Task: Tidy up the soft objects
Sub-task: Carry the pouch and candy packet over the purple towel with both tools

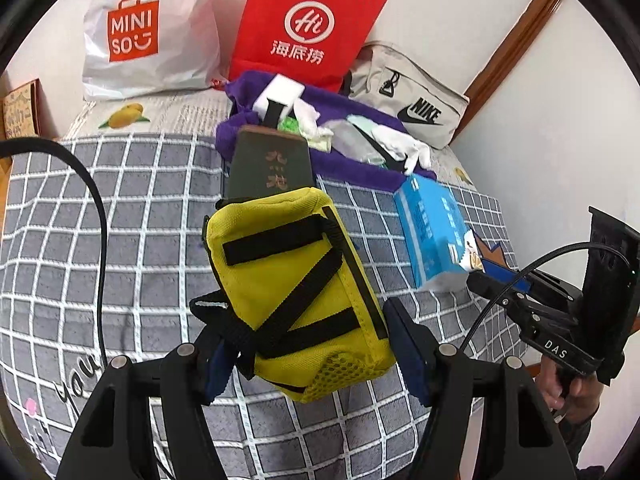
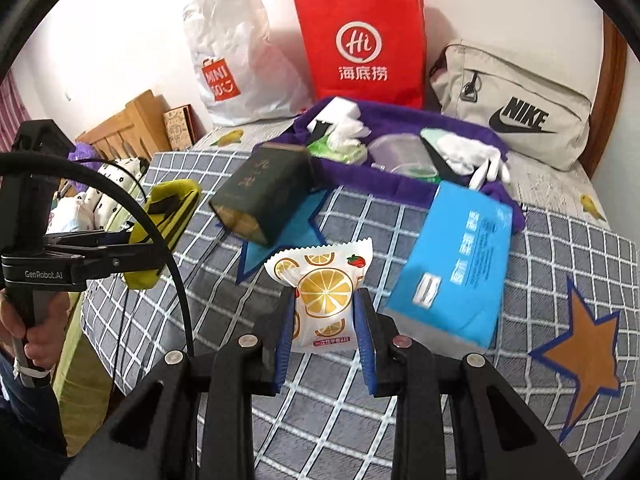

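Note:
A yellow pouch (image 1: 296,280) with black straps hangs above the grey checked blanket (image 1: 120,220), and my left gripper (image 1: 312,360) is shut on its lower end, a blue pad on each side. From the right wrist view the same pouch (image 2: 168,216) shows at the left in that gripper (image 2: 132,240). My right gripper (image 2: 326,320) is shut on a white snack packet (image 2: 324,292) printed with orange slices, lifted off the blanket (image 2: 560,248). In the left wrist view, that gripper (image 1: 492,276) and the packet (image 1: 470,258) show at the right edge.
A dark green box (image 2: 260,192) and a blue tissue pack (image 2: 456,268) lie on the blanket. Behind them a purple cloth bin (image 2: 400,116) holds wipes, gloves and a plastic tub. A white Miniso bag (image 2: 236,60), a red paper bag (image 2: 360,40) and a beige Nike bag (image 2: 516,104) stand against the wall.

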Available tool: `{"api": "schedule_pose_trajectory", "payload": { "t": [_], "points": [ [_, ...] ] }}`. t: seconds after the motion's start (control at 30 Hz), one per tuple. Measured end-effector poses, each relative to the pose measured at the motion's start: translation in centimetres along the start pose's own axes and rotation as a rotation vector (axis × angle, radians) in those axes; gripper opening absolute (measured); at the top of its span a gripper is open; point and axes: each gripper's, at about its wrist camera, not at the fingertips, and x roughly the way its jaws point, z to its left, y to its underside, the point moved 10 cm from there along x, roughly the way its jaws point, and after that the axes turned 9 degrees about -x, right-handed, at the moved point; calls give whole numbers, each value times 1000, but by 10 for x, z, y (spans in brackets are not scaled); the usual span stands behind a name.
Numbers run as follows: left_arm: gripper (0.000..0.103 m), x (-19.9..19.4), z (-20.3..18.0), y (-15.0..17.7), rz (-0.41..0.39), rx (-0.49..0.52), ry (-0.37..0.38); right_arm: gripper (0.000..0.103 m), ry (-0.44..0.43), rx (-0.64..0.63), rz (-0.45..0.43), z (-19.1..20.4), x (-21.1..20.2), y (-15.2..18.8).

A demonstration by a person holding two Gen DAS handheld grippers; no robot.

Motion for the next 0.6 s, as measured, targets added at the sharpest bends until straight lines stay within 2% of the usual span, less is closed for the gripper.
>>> {"api": "schedule_pose_trajectory", "payload": {
  "t": [0.13, 0.27, 0.6],
  "points": [
    [67, -4, 1, -16, -19, 8, -14, 29, 7, 22, -21, -13, 0, -13],
    [67, -2, 3, -33, -26, 12, -28, 29, 51, 34, -34, -31, 5, -26],
    [67, 9, 13, -76, -45, -6, -64, 29, 40, 87, -51, -70, 29, -59]
  ]
}}
